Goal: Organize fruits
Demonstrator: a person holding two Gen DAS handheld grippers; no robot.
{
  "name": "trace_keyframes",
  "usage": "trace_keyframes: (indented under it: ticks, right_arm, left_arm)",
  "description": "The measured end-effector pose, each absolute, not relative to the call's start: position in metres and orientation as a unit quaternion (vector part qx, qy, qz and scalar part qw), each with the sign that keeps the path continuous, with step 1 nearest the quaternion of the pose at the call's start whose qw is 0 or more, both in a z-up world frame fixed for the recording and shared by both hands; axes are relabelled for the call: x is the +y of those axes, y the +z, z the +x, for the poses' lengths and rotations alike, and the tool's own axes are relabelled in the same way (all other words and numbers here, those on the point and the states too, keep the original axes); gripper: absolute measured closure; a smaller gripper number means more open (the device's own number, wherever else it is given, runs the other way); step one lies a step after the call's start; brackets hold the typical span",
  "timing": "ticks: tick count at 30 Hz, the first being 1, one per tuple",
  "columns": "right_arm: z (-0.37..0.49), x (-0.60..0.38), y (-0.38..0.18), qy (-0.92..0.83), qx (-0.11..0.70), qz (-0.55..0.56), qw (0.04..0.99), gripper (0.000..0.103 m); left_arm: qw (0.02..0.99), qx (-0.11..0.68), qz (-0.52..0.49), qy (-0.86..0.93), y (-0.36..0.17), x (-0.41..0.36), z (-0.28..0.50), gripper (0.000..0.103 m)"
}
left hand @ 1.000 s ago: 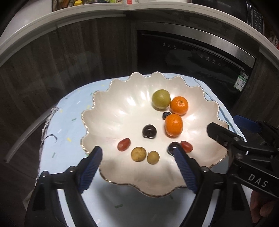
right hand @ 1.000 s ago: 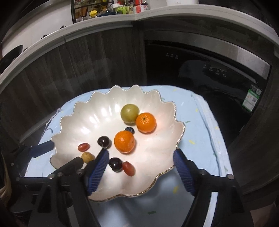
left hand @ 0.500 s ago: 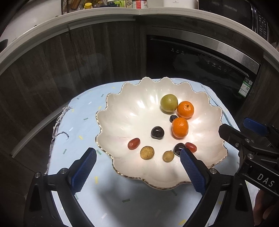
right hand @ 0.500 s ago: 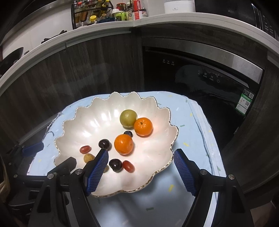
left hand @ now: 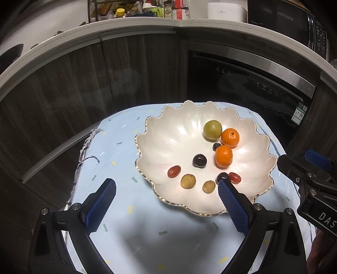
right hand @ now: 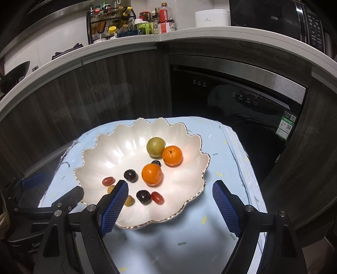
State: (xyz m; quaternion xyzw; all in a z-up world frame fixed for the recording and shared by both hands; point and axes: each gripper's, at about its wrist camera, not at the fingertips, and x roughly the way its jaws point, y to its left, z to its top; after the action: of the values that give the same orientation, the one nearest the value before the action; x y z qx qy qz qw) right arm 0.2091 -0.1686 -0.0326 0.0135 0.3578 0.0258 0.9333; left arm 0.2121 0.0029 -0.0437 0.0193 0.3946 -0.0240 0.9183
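Observation:
A white scalloped bowl [left hand: 168,134] [right hand: 118,147] with a gold rim stands on a light blue cloth. In it lie a green fruit [left hand: 212,129] [right hand: 155,147], two oranges [left hand: 230,137] [left hand: 223,156] [right hand: 172,155] [right hand: 151,174], dark cherries [left hand: 199,160] [right hand: 130,175], red grape tomatoes [left hand: 174,171] [right hand: 157,197] and small tan fruits [left hand: 188,181]. My left gripper [left hand: 166,187] is open and empty above the cloth at the bowl's near rim. My right gripper [right hand: 170,189] is open and empty over the bowl's near right rim.
The blue cloth [left hand: 118,160] covers a small table with a frayed left edge. Dark wooden cabinets and a black dishwasher [right hand: 231,99] stand behind. A counter above holds bottles [right hand: 130,21] and a white cooker [right hand: 211,18].
Both grippers have drawn back and up from the bowl, so it looks smaller and farther. More cloth and the counter top show. The fruits have stayed put.

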Motion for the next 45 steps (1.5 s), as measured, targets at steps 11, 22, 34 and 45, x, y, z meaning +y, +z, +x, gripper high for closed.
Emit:
trace_keyframes:
  ticks: [11,22,34,45]
  right_arm:
    - [0.181,-0.166,-0.024,0.021,0.346,0.01,0.938,0.02]
    - [0.149,-0.161,-0.02,0.018,0.333,0.005,0.943,0.02]
    - [0.108,-0.156,-0.02,0.014,0.306,-0.017,0.952,0.02]
    - [0.075,-0.157,-0.019,0.0,0.269,-0.018,0.963,0.02]
  left_arm:
    - [0.926,0.377,0.018,-0.012,-0.034,0.012,0.184,0.004]
    - [0.934,0.357,0.005,-0.006,-0.029,0.021,0.149,0.001]
    - [0.944,0.33,0.001,-0.006,-0.029,0.026,0.111,0.0]
    - [0.954,0.298,-0.001,0.003,-0.029,0.031,0.078,0.0]
